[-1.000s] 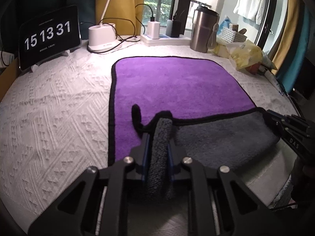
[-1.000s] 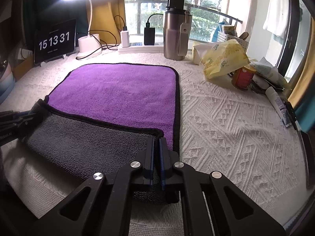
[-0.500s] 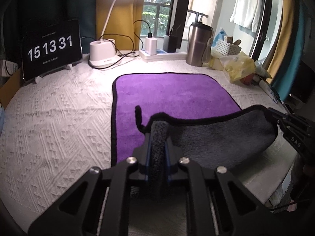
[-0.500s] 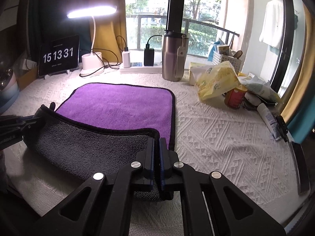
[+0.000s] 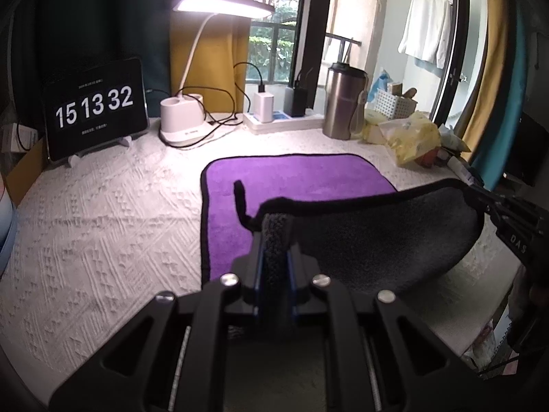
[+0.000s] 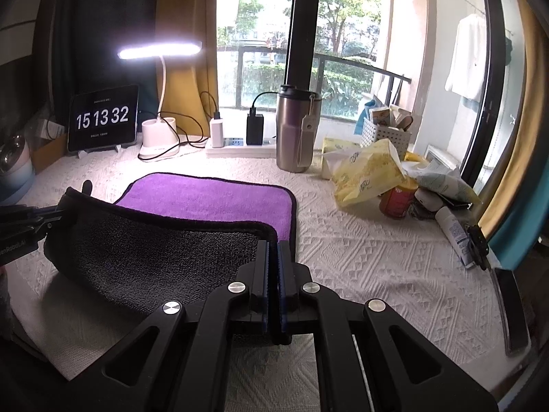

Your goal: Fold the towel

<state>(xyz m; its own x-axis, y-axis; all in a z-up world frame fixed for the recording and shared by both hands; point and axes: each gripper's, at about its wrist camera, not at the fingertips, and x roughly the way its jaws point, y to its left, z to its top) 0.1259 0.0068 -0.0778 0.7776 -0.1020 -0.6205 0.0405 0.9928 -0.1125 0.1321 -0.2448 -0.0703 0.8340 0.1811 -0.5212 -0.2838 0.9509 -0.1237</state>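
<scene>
Nearest the desk lamp (image 5: 219, 10), the towel's (image 5: 295, 178) far half is lying flat; its near edge is being held raised, pinched tight by left gripper (image 5: 274, 240) and right gripper (image 6: 273, 254). Corners should be carried level toward the lamp-side hem.

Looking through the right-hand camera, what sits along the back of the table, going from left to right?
Black tablet clock reading 15 13 32 → white desk lamp base → small white charger → black power brick → tall steel tumbler → white slotted basket.
</scene>
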